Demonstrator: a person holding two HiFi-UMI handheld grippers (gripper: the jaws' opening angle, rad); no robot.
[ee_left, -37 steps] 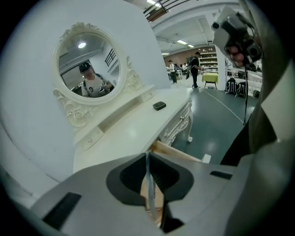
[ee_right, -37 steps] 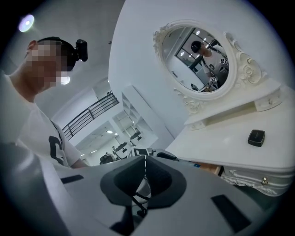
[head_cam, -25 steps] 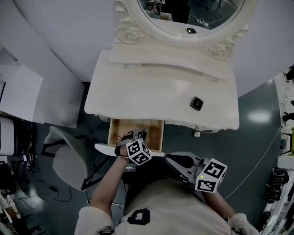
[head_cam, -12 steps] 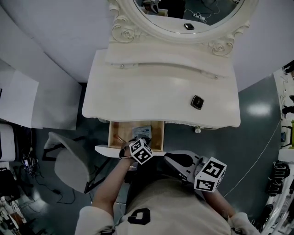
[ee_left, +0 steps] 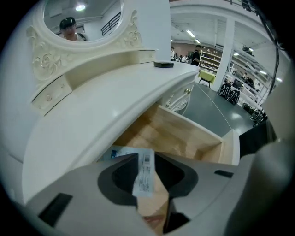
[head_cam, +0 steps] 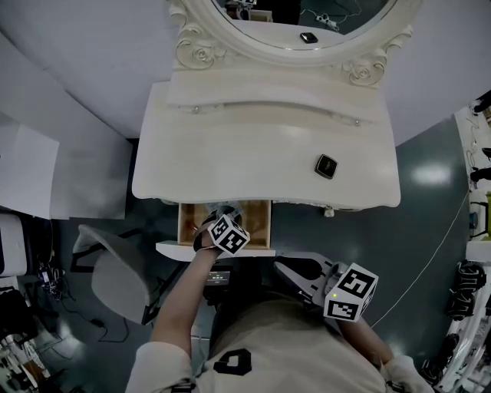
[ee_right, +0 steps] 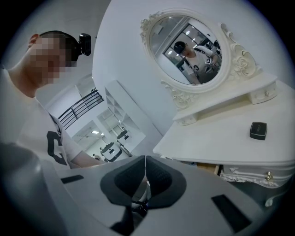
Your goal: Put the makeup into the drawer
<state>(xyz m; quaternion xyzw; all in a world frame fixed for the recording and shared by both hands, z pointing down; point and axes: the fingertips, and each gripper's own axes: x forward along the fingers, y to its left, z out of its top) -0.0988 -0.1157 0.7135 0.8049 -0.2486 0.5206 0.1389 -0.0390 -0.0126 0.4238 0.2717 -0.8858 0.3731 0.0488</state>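
The white dressing table's wooden drawer (head_cam: pixel 184 222) stands pulled open below the tabletop. My left gripper (head_cam: pixel 222 217) points steeply down into it. In the left gripper view a flat makeup packet (ee_left: pixel 143 177) with a barcode label stands between the jaws of the left gripper (ee_left: pixel 146 159) over the drawer floor (ee_left: pixel 184 138). Those jaws have just been opening, and wood shows between the packet and the right pad. A black compact (head_cam: pixel 327 166) lies on the tabletop to the right. My right gripper (head_cam: pixel 288 269) hangs shut and empty in front of the table; in its own view the right gripper (ee_right: pixel 145 161) aims at the table's edge.
An oval mirror (head_cam: pixel 299 23) in a carved frame backs the table. A grey chair (head_cam: pixel 115 269) stands left of the drawer. White boards lean at the far left. Cables and gear lie on the floor at both sides. The black compact (ee_right: pixel 258 130) shows near the table's right end.
My left gripper has moved forward and down into the open drawer with the packet, and its jaws have parted slightly. The right gripper has stayed put.
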